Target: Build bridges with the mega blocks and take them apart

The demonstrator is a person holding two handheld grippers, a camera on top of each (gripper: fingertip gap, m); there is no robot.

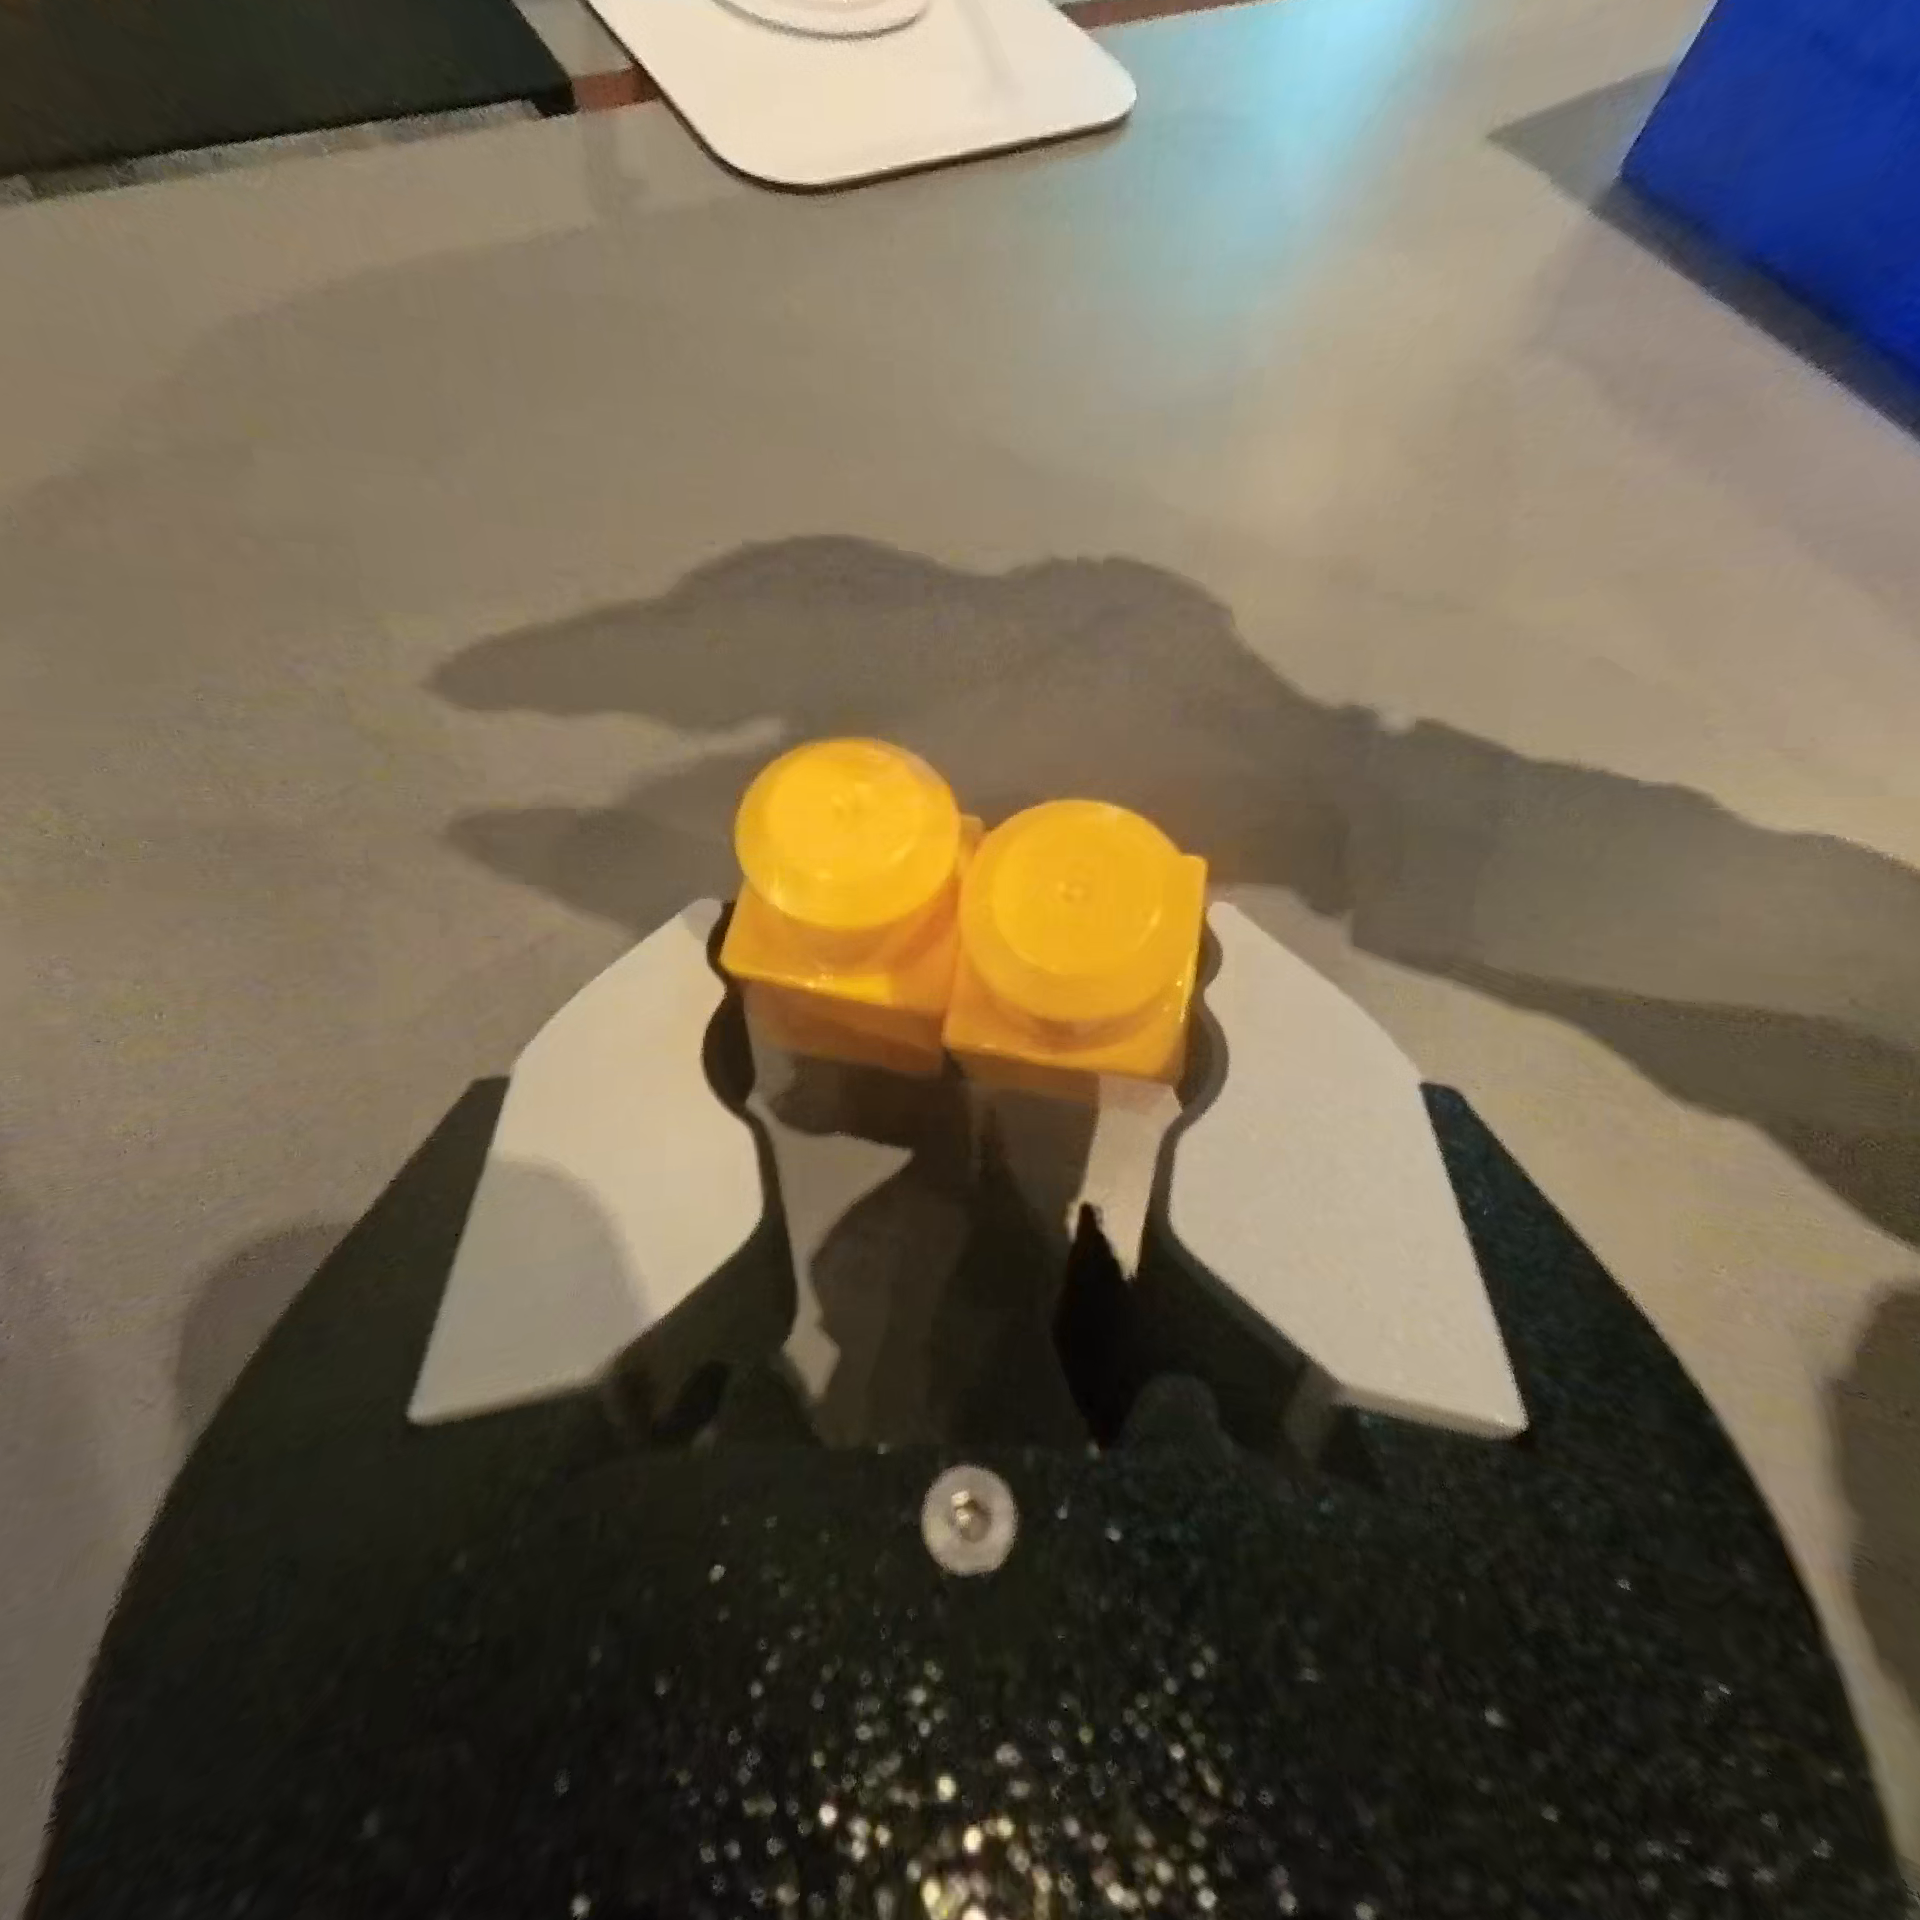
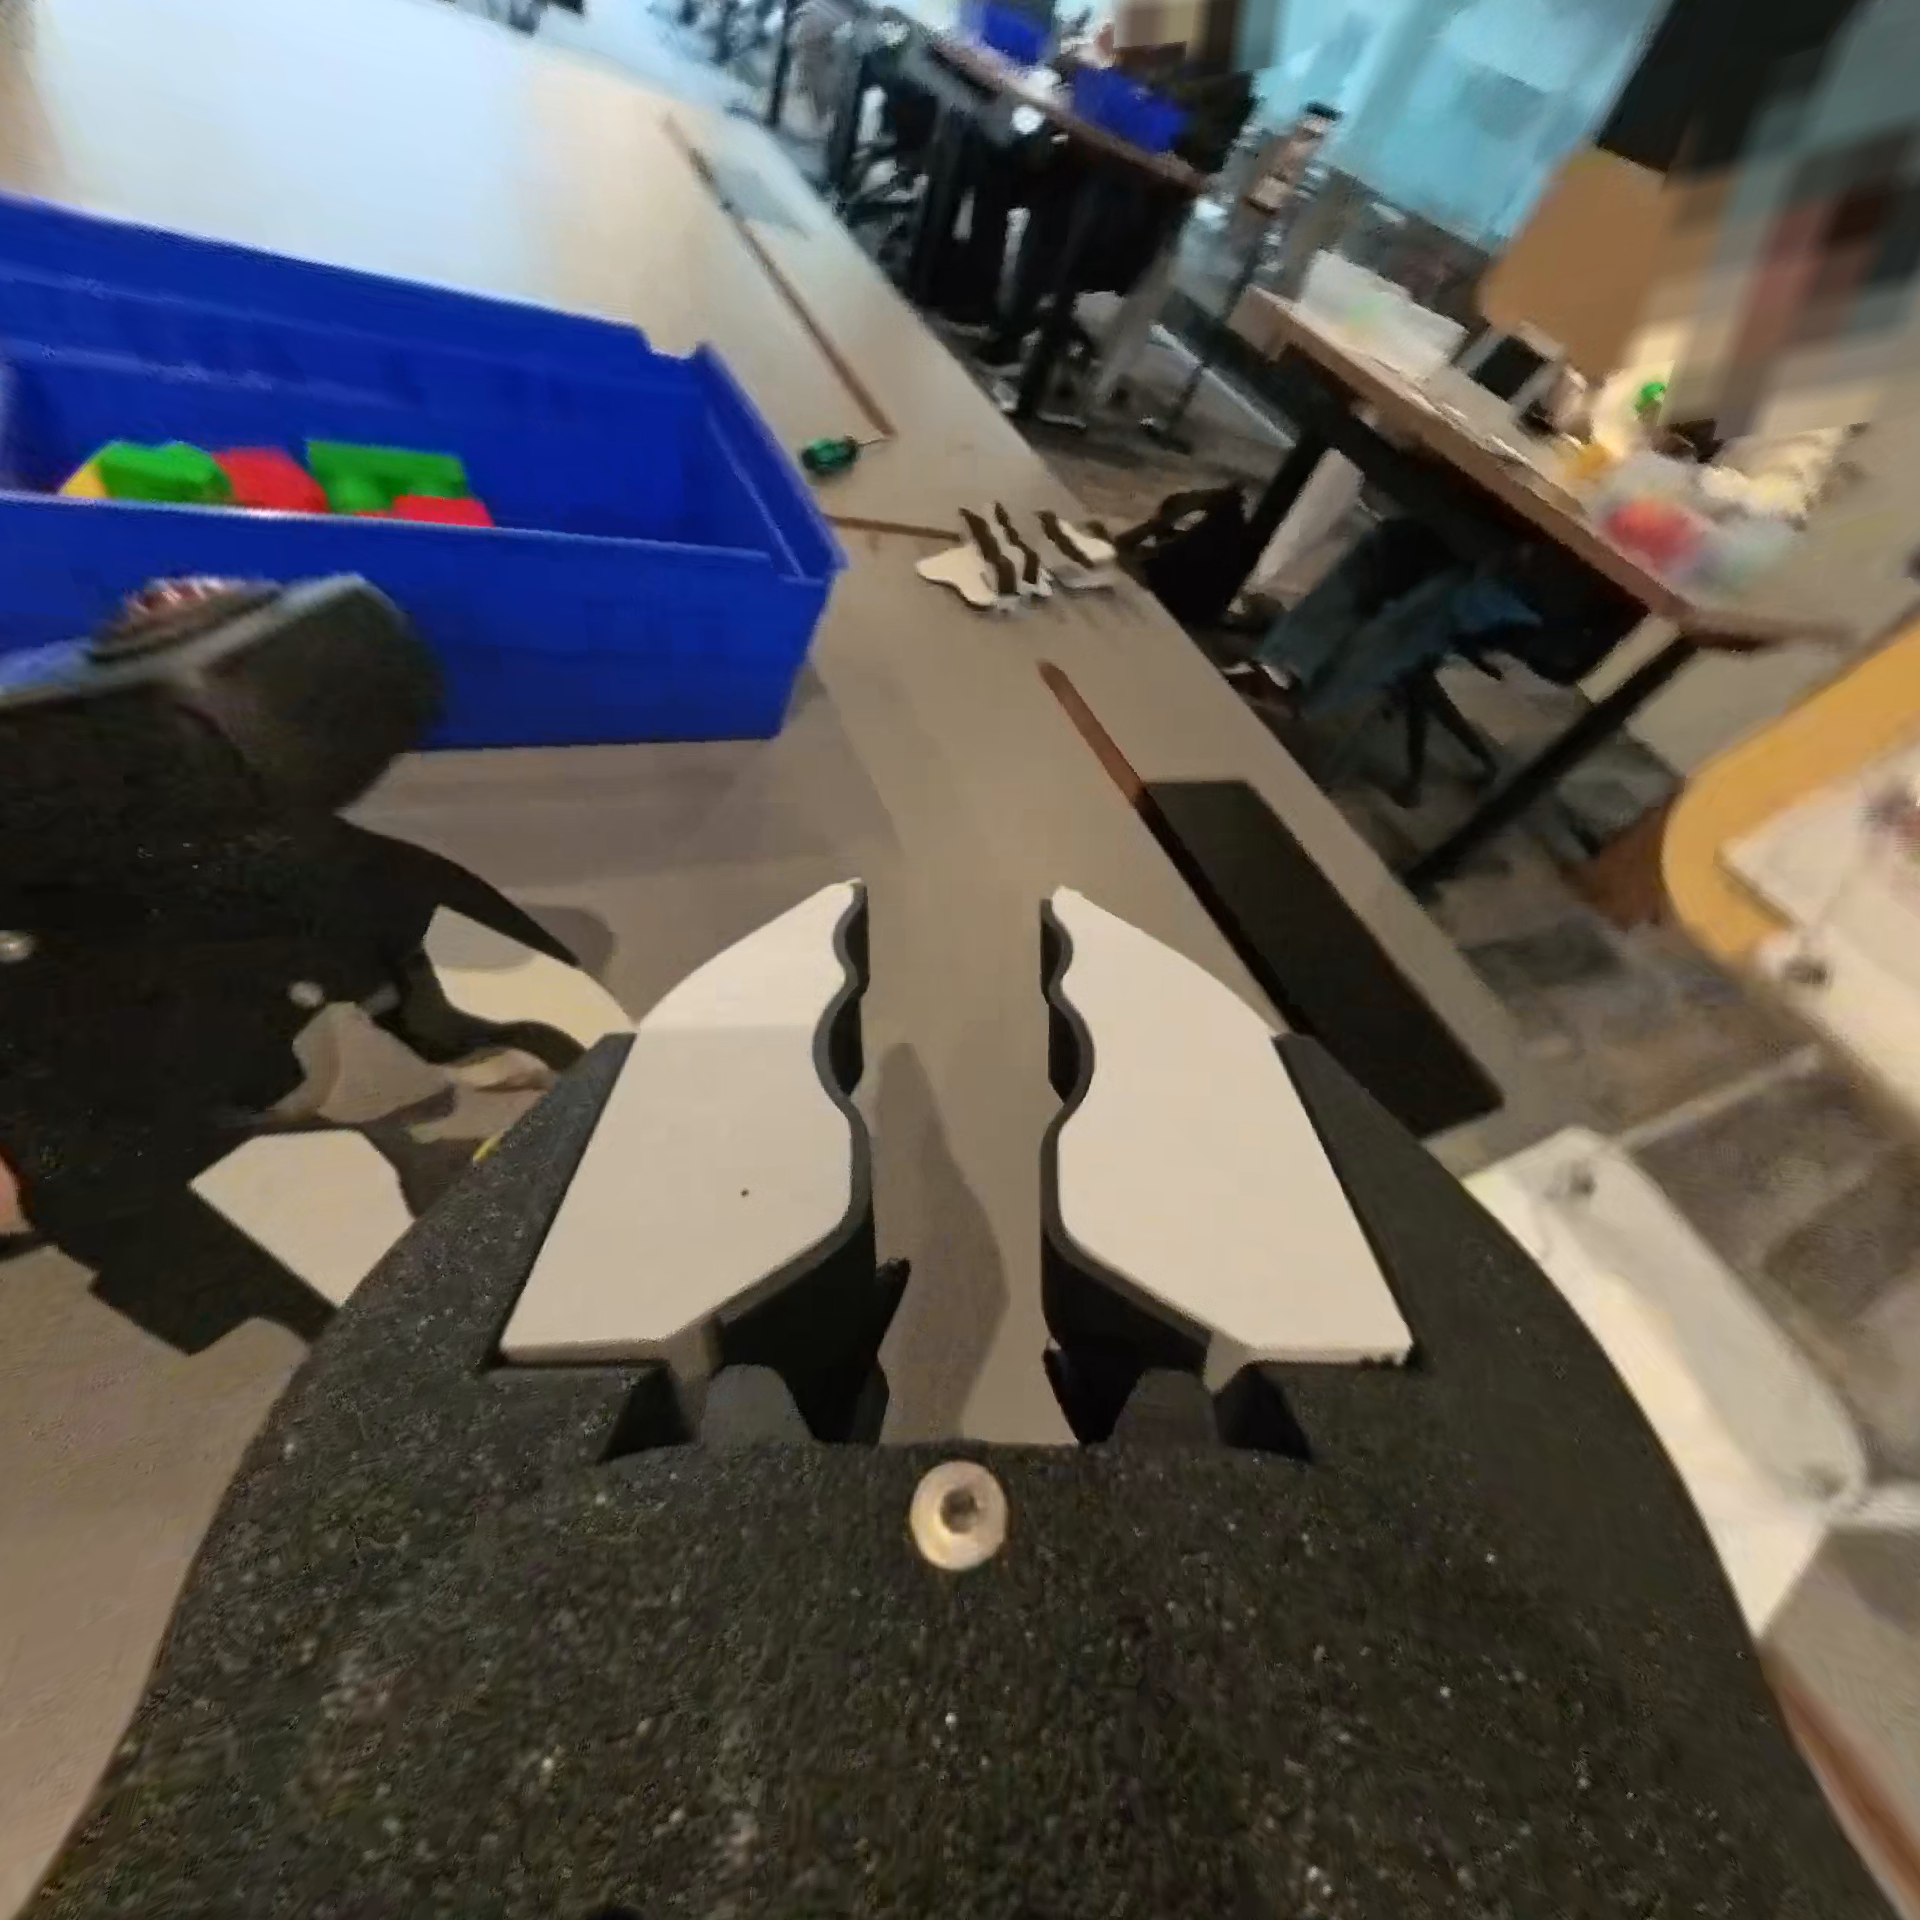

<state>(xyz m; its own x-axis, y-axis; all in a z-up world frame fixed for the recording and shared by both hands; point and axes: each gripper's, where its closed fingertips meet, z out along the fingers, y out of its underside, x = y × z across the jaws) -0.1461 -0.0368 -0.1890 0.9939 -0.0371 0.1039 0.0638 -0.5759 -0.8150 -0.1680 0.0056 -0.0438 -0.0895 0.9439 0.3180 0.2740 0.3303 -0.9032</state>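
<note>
The left gripper [image 1: 961, 997] clamps two glossy yellow blocks [image 1: 966, 925], each with one round stud, side by side above the grey table [image 1: 1039, 436], while the right gripper [image 2: 954, 935] is spread and holds nothing, near one blue bin [image 2: 582, 582].

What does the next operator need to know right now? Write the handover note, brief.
Left gripper: shut on two yellow blocks, side by side, studs up, held between the fingers over the grey table.
Right gripper: open, empty, above the table beside the left one.
Blue bin: on the table beyond the left gripper, with green and red blocks inside.
Done: no bridge stands in either view; whether one was built and taken apart cannot be told.
Left: probably set the yellow pair down or into the bin, then carry on building.
</note>
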